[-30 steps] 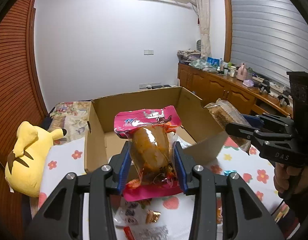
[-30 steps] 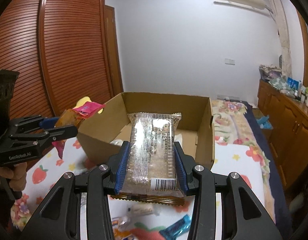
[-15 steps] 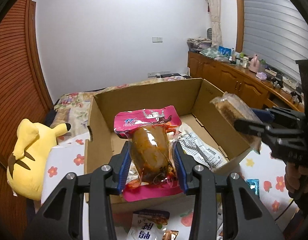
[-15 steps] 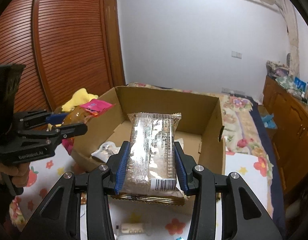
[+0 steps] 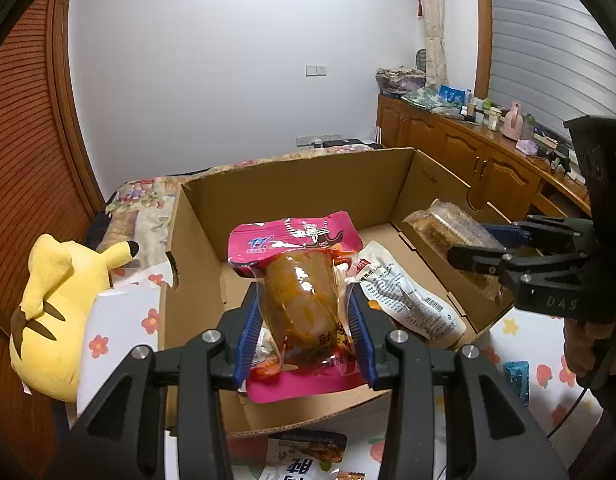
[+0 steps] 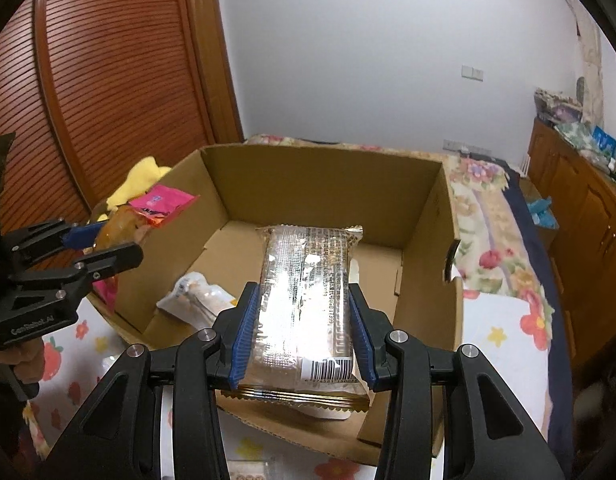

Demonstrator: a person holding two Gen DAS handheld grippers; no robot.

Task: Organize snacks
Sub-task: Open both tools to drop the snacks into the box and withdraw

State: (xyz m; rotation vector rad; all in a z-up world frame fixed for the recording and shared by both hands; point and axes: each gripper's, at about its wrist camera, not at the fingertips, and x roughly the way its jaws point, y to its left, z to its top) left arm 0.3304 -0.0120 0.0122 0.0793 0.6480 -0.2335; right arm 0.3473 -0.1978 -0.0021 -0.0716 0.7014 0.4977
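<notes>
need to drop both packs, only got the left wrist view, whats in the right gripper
Observer: The right gripper is shut on a clear pack of brown biscuits, barcode end toward the camera.
Operator: is it over the box yet
Observer: Yes, the pack hangs over the near part of the cardboard box, above its floor.
Operator: anything under it
Observer: A white pouch lies on the floor just left of it, and a bit of white wrapper shows beneath the pack.
Operator: and my left one
Observer: From the right wrist, the left gripper and its pink snack pack sit over the box's left wall.
</notes>
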